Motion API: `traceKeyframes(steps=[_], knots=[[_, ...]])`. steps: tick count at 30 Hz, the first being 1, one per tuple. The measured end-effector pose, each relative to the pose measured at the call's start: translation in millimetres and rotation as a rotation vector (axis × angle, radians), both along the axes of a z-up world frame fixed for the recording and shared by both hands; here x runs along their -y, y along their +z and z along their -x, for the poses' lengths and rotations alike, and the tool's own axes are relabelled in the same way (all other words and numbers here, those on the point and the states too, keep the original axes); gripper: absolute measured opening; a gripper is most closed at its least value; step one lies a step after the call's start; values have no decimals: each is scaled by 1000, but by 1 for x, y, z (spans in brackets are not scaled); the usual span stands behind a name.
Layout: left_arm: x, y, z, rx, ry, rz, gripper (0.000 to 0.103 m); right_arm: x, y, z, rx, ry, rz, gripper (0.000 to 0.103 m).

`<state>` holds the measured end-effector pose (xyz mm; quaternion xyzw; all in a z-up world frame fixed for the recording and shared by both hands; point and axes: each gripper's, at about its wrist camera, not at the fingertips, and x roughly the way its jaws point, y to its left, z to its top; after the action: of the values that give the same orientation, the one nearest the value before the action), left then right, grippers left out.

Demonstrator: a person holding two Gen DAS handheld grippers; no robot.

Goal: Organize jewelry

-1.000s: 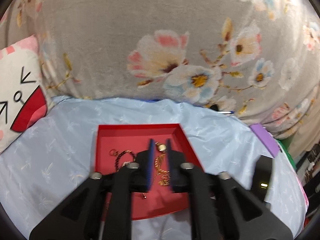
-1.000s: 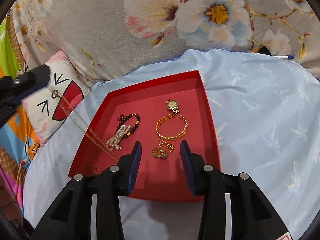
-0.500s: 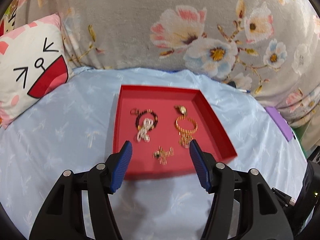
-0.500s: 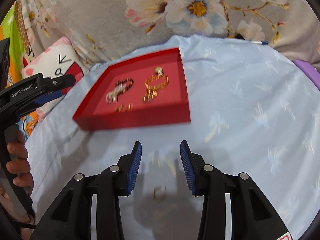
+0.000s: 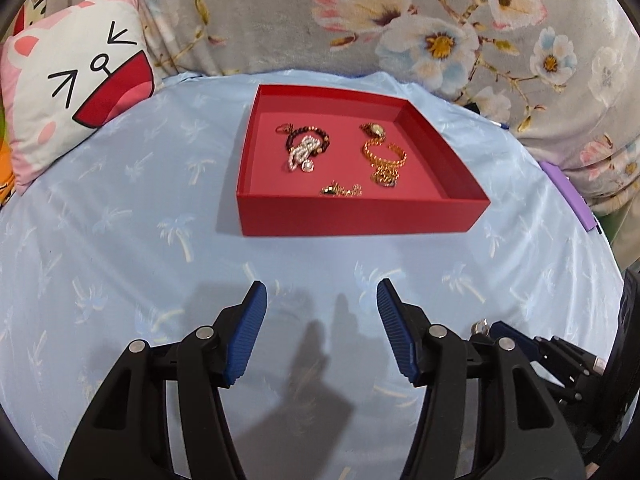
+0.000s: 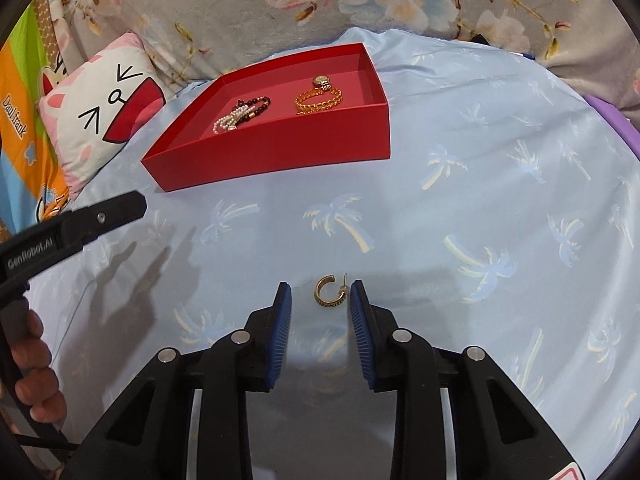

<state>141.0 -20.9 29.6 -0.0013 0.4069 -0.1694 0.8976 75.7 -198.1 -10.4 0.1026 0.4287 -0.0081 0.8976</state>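
1. Left wrist view: the left gripper (image 5: 319,300) hangs over a glossy pale-blue sheet (image 5: 120,216) printed with faint palm trees. Its ribbed blue pads (image 5: 245,332) stand wide apart, closing slightly, with only bare cloth between them.
2. Beyond it a shallow, square-cornered red tray (image 5: 360,214) of matte card sits toward the sheet's far edge. Inside lie a dark bead bracelet (image 5: 308,136) with a pearl strand (image 5: 302,154) over it, a small gold watch (image 5: 374,130), a gold chain bangle (image 5: 384,152) and a small gold tangle (image 5: 342,190) against the near wall.
3. A soft cat-face cushion (image 5: 76,100) rests at the sheet's far-left corner, a fuzzy grey floral blanket (image 5: 360,12) behind.
4. Right wrist view: the right gripper (image 6: 320,292) is tilted down at the sheet's near part, well apart from the tray. Its jaws are closing around a gold C-shaped hoop earring (image 6: 329,291) with a thin post; the earring lies flat between the pads, and neither pad presses on it.
5. At the left edge a hand (image 6: 32,372) holds the black handle of the left gripper.
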Motion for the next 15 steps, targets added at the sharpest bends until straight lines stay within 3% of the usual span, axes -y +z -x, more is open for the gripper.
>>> traceKeyframes(steps=[8,15], knots=[[1,-16,7,-16,-7,-30,54,-3,-1,-3,5,-7,23,28],[1,-31,4,-34,1,-61,54,-6,-2,-5,9,-21,79,17]])
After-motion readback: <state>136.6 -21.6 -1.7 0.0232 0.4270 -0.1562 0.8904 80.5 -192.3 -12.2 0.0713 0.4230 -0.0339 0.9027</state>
